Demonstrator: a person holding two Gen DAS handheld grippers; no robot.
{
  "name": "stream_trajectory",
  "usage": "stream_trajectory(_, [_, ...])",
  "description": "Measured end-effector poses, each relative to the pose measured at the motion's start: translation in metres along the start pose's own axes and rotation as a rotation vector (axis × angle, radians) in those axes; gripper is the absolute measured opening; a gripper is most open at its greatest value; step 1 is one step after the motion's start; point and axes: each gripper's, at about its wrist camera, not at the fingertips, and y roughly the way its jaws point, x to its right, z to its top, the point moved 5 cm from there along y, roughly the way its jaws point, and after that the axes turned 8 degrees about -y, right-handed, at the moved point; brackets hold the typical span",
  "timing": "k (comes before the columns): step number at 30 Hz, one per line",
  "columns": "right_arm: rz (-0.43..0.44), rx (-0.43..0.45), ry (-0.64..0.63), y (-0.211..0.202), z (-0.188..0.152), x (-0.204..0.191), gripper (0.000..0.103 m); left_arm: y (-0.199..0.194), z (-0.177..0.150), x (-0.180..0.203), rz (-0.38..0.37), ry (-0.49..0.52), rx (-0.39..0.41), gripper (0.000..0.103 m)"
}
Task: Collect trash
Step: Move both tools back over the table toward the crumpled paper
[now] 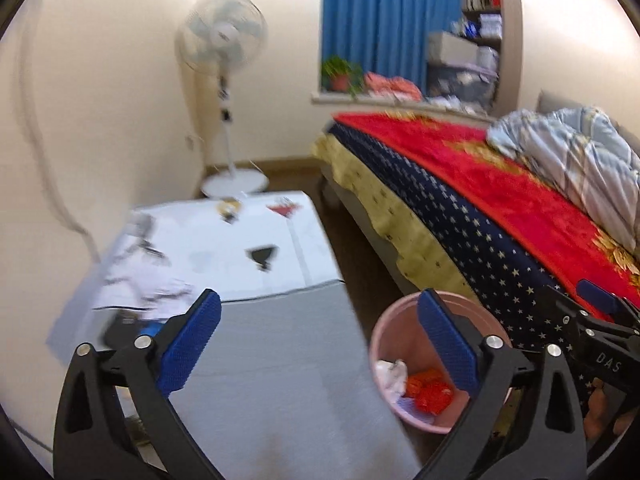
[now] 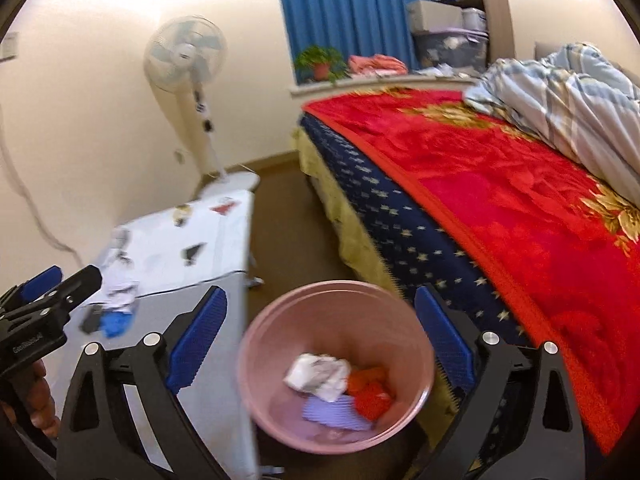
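Observation:
A pink bin (image 2: 276,316) stands on the floor between the grey table and the bed. It holds white crumpled paper (image 2: 316,374), a red wrapper (image 2: 370,394) and a lilac piece (image 2: 334,412); the bin also shows in the left wrist view (image 1: 396,320). My right gripper (image 2: 320,320) is open and empty above the bin. My left gripper (image 1: 318,324) is open and empty over the table's grey top (image 1: 280,360). Blue crumpled trash (image 2: 116,322) and a dark piece (image 2: 91,319) lie on the table beside white paper scraps (image 2: 120,294).
A bed with a red blanket (image 2: 500,200) and a striped quilt (image 2: 568,96) fills the right. A white cloth (image 1: 224,240) with small scraps covers the table's far half. A standing fan (image 1: 222,36) is by the wall; a potted plant (image 1: 340,74) sits on the sill.

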Motion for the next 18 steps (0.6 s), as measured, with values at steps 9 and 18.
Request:
stream_trajectory(9, [0.136,0.225,-0.119,-0.099,-0.002,-0.076,0.097,-0.104,-0.024,-0.062,0.161,-0.036,0.115,0.095])
stream_trajectory(18, [0.253,0.283,-0.251,-0.137,-0.018,-0.122,0.097,-0.134,-0.044,-0.090,0.235,-0.081,0.120,0.095])
